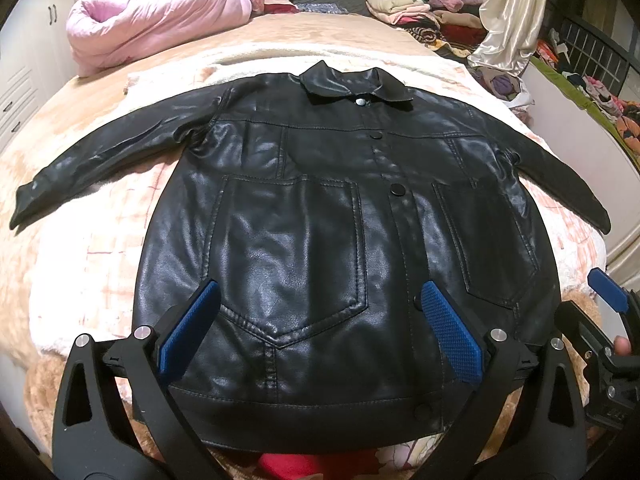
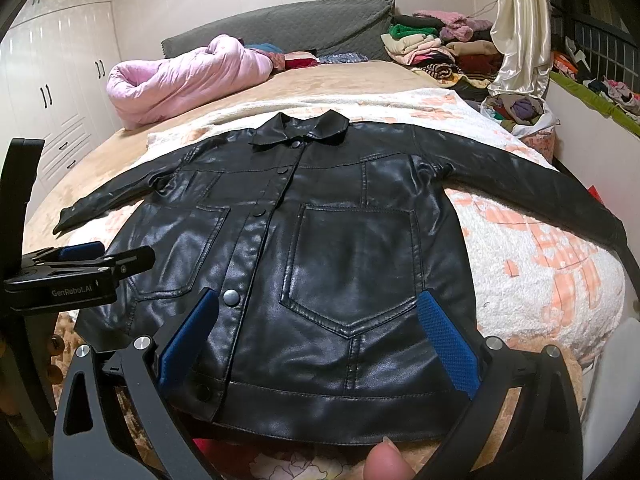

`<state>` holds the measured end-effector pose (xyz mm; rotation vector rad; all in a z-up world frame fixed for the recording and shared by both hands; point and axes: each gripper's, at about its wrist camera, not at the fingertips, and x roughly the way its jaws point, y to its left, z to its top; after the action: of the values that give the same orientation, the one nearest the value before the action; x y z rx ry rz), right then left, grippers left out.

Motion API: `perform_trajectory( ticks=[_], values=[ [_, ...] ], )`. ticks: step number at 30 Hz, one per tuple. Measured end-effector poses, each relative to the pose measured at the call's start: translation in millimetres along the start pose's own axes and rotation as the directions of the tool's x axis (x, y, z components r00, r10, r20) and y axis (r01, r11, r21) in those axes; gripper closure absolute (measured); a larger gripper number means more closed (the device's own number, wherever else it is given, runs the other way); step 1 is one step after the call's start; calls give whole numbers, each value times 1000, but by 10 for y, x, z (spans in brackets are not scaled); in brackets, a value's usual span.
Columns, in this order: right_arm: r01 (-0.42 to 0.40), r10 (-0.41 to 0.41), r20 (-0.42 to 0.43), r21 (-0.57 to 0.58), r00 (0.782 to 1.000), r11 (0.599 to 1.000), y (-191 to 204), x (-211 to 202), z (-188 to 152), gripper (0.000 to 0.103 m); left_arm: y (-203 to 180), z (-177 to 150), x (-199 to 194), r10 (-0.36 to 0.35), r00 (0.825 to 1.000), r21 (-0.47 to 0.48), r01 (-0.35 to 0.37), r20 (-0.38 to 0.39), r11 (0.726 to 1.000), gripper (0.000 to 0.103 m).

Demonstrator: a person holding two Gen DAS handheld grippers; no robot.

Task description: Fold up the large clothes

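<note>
A black leather jacket (image 1: 320, 208) lies flat and face up on the bed, buttoned, collar far, both sleeves spread out to the sides. It also shows in the right wrist view (image 2: 340, 248). My left gripper (image 1: 320, 300) is open and empty, hovering above the jacket's lower left part near the hem. My right gripper (image 2: 318, 308) is open and empty above the lower right part of the jacket. The right gripper also shows at the right edge of the left wrist view (image 1: 608, 292). The left gripper shows at the left edge of the right wrist view (image 2: 84, 252).
The jacket rests on a white and peach fleece blanket (image 2: 532, 264) over a tan bedspread (image 1: 100, 92). A rolled pink quilt (image 1: 152, 20) lies at the far left. Piles of clothes (image 1: 420, 4) sit at the far right. A cream curtain (image 1: 512, 12) hangs right. White wardrobes (image 2: 52, 92) stand left.
</note>
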<state>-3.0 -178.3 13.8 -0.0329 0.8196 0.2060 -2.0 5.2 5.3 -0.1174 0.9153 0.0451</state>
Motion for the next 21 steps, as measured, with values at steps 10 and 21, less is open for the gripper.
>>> perform_trajectory(
  ticks=[10, 21],
  values=[
    [-1, 1, 1, 0, 1000, 1000, -12, 22, 15, 4, 14, 6, 6, 0, 1000, -1, 0, 3, 1000, 9],
    [16, -16, 22, -6, 1000, 1000, -66, 148, 266, 4, 8, 281, 116, 14, 1000, -24, -14, 1, 1000, 9]
  ],
)
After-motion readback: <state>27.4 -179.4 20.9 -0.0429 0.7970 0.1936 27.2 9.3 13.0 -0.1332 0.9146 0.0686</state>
